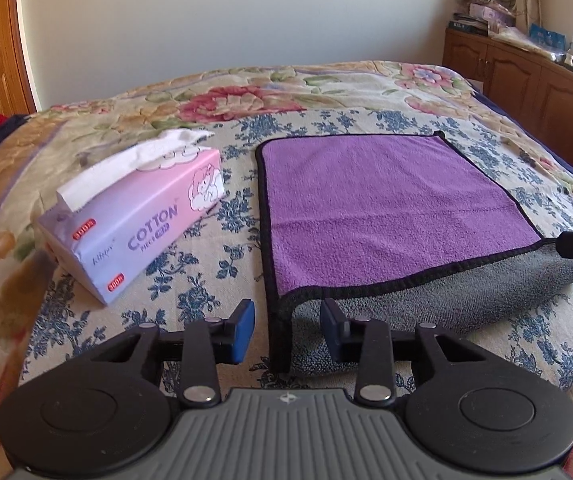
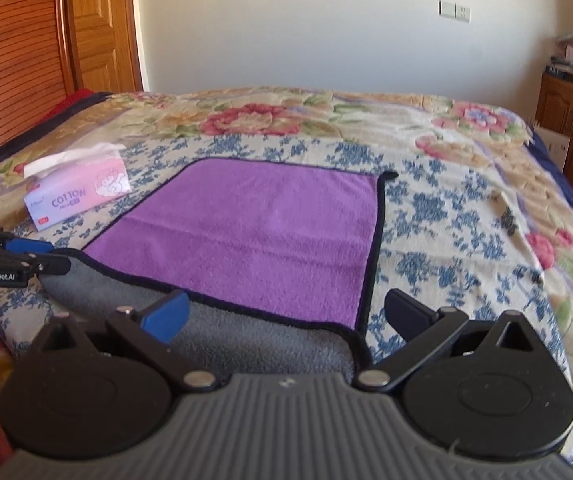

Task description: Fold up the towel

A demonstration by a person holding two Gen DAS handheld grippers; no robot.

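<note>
Both hand-held grippers — left [image 1: 287, 330], right [image 2: 286, 316] — gape at towel [image 1: 370, 208]; tissue pack [image 1: 142, 216] lies left.

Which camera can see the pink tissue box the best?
The left wrist view. There the tissue box sits close and large beside the towel, so its "COTTON" lettering and the tissue sticking out are easy to see. In the right wrist view the same box is far off at the left and much smaller.
</note>
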